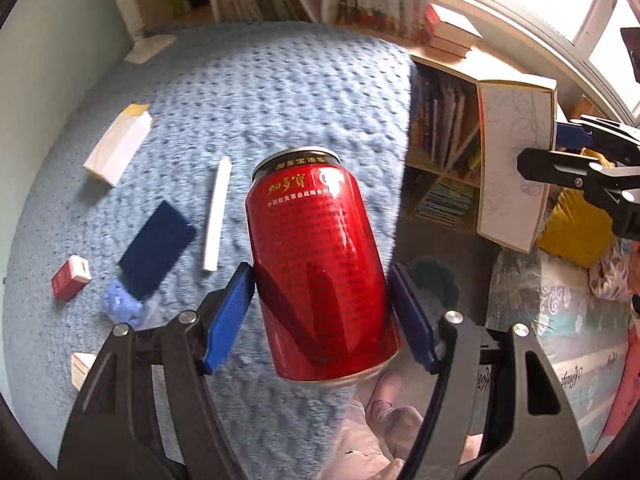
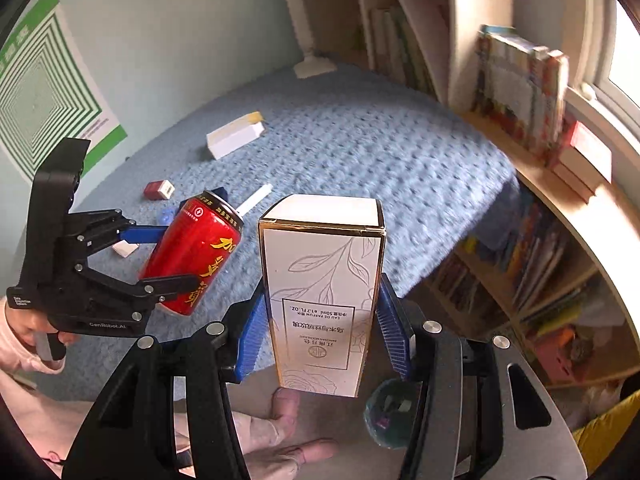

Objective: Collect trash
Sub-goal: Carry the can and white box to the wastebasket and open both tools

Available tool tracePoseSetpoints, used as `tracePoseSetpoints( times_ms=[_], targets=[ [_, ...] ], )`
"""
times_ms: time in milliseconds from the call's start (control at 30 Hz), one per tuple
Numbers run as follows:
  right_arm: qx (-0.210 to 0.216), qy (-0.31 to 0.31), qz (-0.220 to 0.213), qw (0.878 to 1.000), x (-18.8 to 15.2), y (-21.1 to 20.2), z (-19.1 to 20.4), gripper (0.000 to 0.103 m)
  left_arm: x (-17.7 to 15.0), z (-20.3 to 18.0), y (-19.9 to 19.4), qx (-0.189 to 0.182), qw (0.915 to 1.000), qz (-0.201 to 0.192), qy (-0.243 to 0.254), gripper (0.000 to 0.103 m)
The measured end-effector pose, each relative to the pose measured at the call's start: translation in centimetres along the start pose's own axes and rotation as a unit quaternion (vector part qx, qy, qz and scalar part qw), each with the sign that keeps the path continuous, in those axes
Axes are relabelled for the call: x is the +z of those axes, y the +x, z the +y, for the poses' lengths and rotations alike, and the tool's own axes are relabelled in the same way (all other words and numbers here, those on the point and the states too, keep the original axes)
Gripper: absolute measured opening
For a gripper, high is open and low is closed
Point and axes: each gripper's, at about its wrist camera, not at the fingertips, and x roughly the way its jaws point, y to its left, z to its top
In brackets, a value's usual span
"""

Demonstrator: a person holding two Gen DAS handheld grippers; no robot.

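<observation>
While the left hand-held gripper (image 1: pixel 322 312) clamps the can (image 1: pixel 320 268), the right (image 2: pixel 320 336) seemingly pinches the box (image 2: pixel 322 296)

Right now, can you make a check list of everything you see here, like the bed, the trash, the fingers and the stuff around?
Surface: blue blanket, bumpy, spread flat.
Job's things: red can held by left gripper; white box held by right gripper.
Clutter: navy box, small red box, white stick, white-and-yellow box, blue wad.
Grippers: blue fingers press both items; both lifted off the blanket.
Cables: nothing seen.
Surroundings: bookshelf, green-striped poster, window.
</observation>
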Motion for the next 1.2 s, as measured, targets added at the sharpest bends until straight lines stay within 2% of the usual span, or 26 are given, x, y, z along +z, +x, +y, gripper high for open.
tracePoseSetpoints(
  times_ms=[233, 467, 733, 1200],
  targets=[
    [-0.023, 0.091, -0.005, 0.996, -7.7, -3.1, -6.0, 0.052, -0.7, -8.8, 2.4, -0.031, 0.9971, 0.023, 0.066, 0.066],
    [-0.027, 0.166, 0.005, 0.986, -14.4, -2.4, -10.0, 0.052, -2.3, -14.9, 6.7, -0.053, 0.9908, 0.060, 0.110, 0.066],
    [-0.025, 0.248, 0.020, 0.968, -20.5, 1.8, -13.8, 0.052, -4.0, -19.4, 13.7, -0.067, 0.9810, 0.112, 0.143, 0.067],
    [-0.024, 0.351, 0.043, 0.935, -29.2, 10.9, -19.8, 0.052, -6.7, -23.6, 27.1, -0.086, 0.9638, 0.182, 0.175, 0.066]
  ],
)
